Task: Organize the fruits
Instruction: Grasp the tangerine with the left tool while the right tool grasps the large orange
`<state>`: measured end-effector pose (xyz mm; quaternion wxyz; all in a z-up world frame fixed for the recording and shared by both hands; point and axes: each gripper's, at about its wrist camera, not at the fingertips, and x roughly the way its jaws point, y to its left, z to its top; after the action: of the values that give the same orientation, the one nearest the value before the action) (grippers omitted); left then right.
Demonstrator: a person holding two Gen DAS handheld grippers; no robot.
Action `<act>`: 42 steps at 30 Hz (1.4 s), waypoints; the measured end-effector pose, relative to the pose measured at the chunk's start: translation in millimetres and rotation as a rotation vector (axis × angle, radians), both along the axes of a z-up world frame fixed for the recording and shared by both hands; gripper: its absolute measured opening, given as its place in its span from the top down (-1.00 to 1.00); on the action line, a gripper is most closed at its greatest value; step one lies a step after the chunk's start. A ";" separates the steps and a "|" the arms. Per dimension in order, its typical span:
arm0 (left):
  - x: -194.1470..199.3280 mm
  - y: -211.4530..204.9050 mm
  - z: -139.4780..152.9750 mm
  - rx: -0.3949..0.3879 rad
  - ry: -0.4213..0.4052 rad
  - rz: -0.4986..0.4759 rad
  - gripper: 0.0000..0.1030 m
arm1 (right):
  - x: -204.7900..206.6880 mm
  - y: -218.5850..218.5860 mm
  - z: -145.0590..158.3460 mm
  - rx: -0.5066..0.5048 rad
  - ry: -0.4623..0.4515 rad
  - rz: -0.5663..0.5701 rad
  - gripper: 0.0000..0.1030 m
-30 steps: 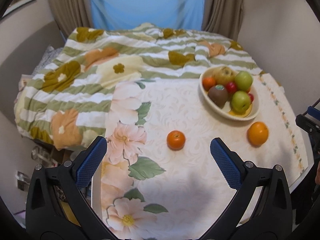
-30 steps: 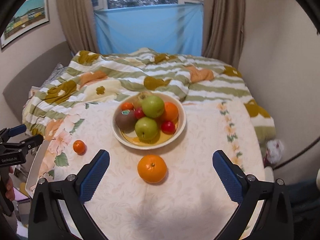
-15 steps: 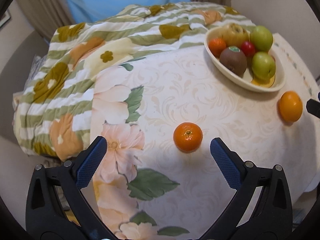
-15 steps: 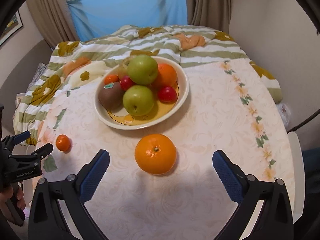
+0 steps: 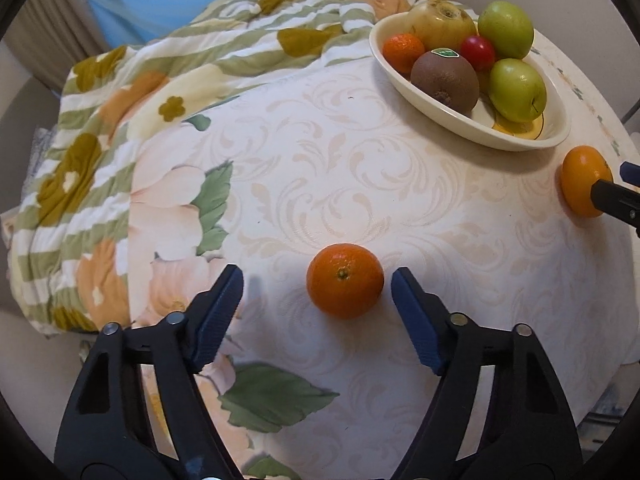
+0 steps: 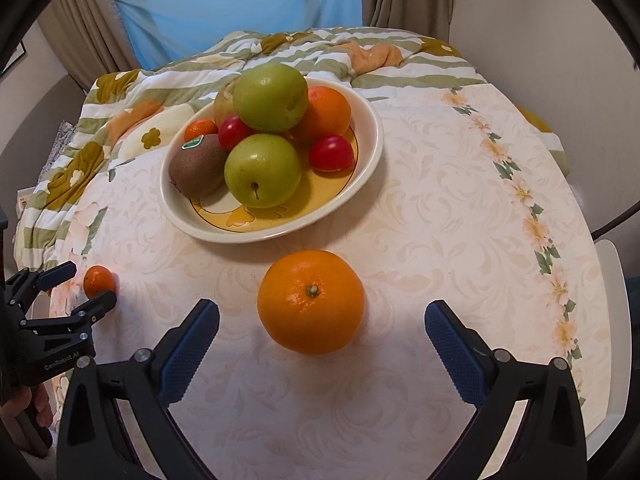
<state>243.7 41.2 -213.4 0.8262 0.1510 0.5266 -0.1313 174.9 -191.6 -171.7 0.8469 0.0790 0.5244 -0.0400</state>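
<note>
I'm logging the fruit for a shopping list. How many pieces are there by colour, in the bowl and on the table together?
Orange: 4
Green: 2
Red: 2
Brown: 1, a kiwi
Yellowish: 1, half hidden at the back
Total: 10

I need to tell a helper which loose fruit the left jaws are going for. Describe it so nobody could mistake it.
Start at the cream fruit bowl on the pale tablecloth. Two orange fruits lie loose outside it; take the small mandarin near the tablecloth's big flower print, sitting between the open left gripper jaws. Unlike the large orange before the bowl, it is clearly smaller.
</note>
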 end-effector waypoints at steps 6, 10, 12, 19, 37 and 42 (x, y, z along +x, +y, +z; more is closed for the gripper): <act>0.2 -3.8 -4.0 -0.034 0.021 -0.025 -0.13 | 3.1 0.9 -3.5 0.004 0.009 -0.002 -0.93; -1.4 -6.7 -3.2 -0.059 0.030 -0.035 0.13 | 4.2 2.9 -5.8 0.008 0.015 -0.005 -0.91; -2.9 -6.5 -3.1 -0.059 0.027 -0.038 0.13 | 5.4 3.0 -6.5 0.015 0.019 -0.006 -0.86; -3.0 -3.2 -2.3 -0.079 0.037 -0.038 0.13 | 6.5 5.6 -8.1 0.007 0.021 -0.005 -0.85; -10.7 3.1 0.0 -0.089 0.045 -0.025 0.13 | 18.3 6.8 -23.0 0.000 0.048 0.008 -0.09; -12.8 4.7 6.3 -0.095 0.034 -0.024 0.13 | 14.9 7.5 -14.8 -0.003 0.033 0.014 -0.09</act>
<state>231.0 45.9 -207.1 0.8217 0.1157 0.5321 -0.1684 189.8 -184.1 -186.4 0.8386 0.0737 0.5385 -0.0362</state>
